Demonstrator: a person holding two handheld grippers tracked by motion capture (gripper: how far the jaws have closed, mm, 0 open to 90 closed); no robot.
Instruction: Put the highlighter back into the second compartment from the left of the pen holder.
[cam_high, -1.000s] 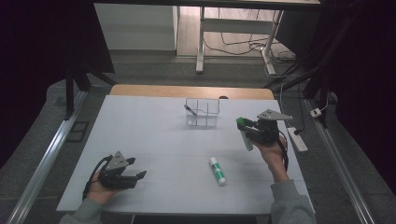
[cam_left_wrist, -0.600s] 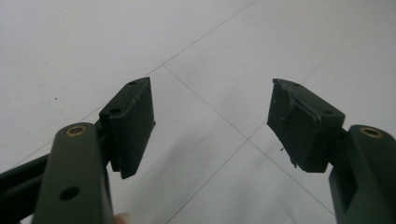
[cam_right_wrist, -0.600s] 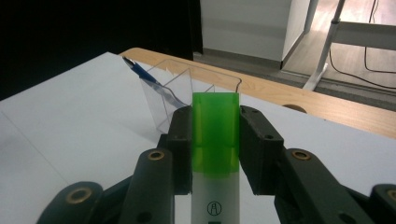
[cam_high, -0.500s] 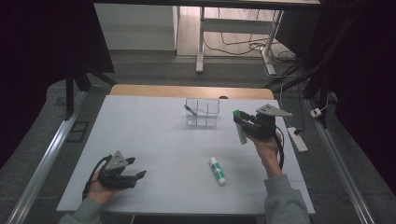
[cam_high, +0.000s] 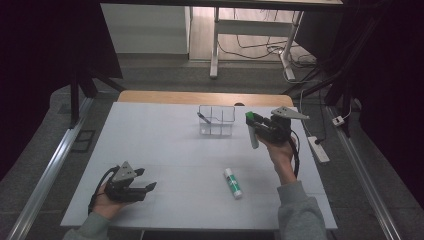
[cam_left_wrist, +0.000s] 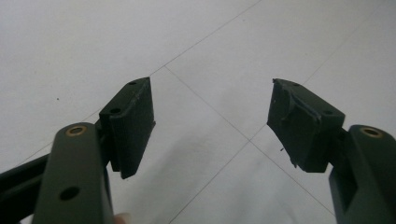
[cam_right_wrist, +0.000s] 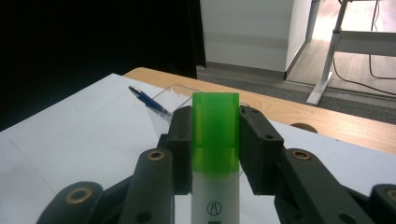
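Green-capped glue stick (cam_right_wrist: 215, 158) stood upright, cap up, clamped in the right gripper (cam_high: 256, 128) beside the clear organizer (cam_high: 216, 120); left gripper (cam_left_wrist: 211, 123) rested released.

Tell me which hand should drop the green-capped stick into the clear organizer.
Right. The right tongs already clamp the green-capped glue stick and hang just beside the clear organizer. The left tongs rest open and empty at the table's near left corner, far from it.
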